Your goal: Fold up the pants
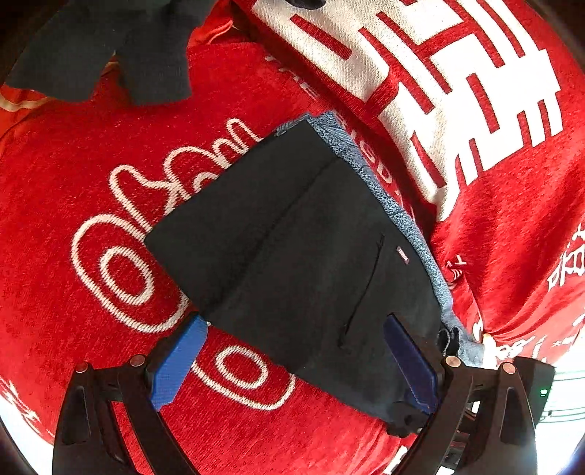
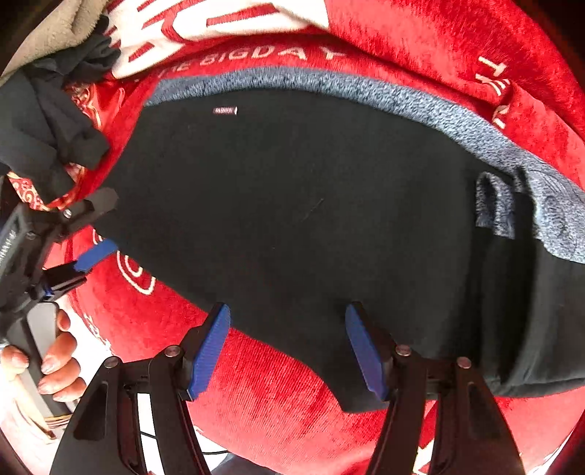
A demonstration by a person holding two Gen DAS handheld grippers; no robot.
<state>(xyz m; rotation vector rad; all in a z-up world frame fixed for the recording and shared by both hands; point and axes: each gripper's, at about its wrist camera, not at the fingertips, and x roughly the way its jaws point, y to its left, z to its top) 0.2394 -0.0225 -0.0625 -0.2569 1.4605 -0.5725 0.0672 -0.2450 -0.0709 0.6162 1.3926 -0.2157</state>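
The left gripper (image 1: 292, 361) is spread wide, the black pants (image 1: 303, 252) folded flat directly ahead, their long axis running away from it. The right gripper (image 2: 289, 350) also gapes wide, nothing held, pants (image 2: 292, 219) stretched crosswise just beyond its tips, on a red blanket (image 2: 274, 409).

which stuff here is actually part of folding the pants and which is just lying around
Part of the job:
- black pants, folded, with grey-blue lining showing along one edge
- left claw, open
- right claw, open

Just lying about:
- red blanket under everything
- dark clothes pile at the far corner
- beige cloth
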